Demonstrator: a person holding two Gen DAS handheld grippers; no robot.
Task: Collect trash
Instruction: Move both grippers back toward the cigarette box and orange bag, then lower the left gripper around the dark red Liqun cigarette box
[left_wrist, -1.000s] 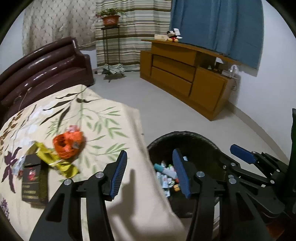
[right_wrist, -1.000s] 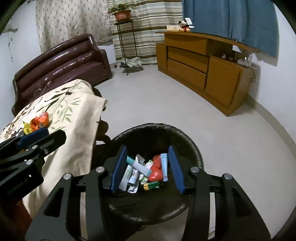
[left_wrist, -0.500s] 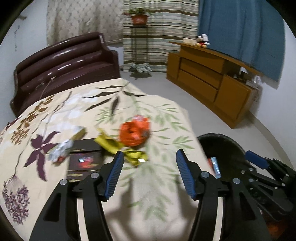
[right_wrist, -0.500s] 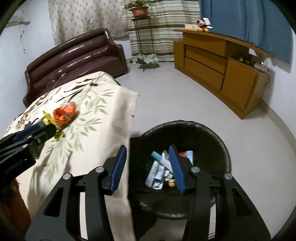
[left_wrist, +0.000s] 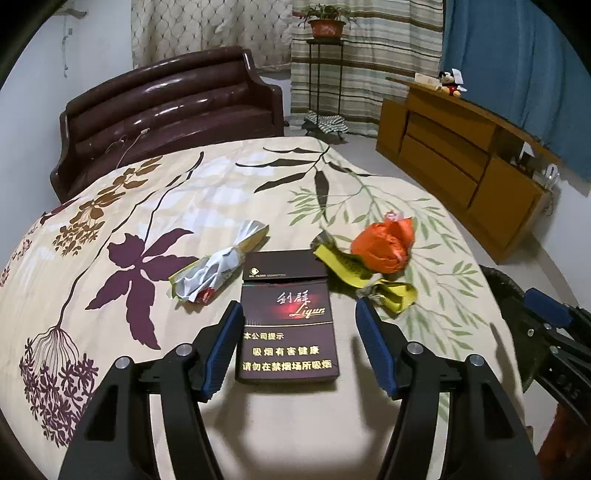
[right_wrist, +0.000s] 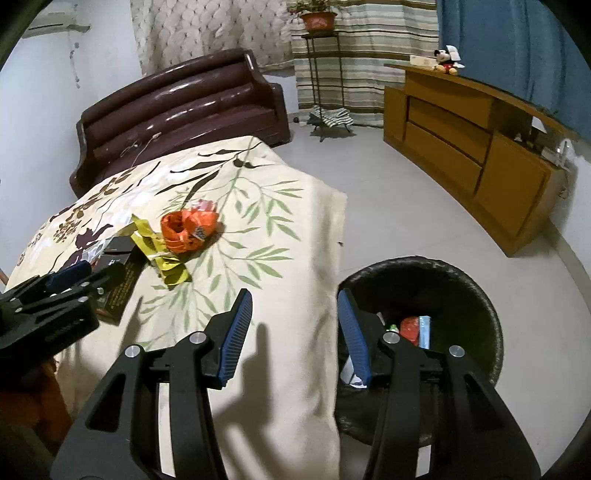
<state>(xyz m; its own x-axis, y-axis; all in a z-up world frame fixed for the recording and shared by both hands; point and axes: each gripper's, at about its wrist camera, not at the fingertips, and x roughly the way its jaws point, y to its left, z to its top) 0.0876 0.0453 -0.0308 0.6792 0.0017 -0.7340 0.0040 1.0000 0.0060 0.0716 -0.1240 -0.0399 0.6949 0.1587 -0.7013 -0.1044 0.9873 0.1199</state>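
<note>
**Bin part-filled, four pieces of trash left on the tabletop**

The black trash bin (right_wrist: 421, 328) on the floor beside the tabletop (left_wrist: 332, 424) already holds several wrappers and tubes, so part of the collecting looks done. Left on the floral cloth are a dark cigarette pack (left_wrist: 288, 321), a crumpled silver wrapper (left_wrist: 218, 266) just beside it, a yellow wrapper (left_wrist: 354, 273) and an orange plastic bag (left_wrist: 384, 243), which touch each other. The left tongs (left_wrist: 297, 328) hang over the cigarette pack, jaws opening and straddling it without pressing on it, so it seems the next pick. The right tongs (right_wrist: 295, 325) stand apart and empty, above the cloth edge near the bin
</note>
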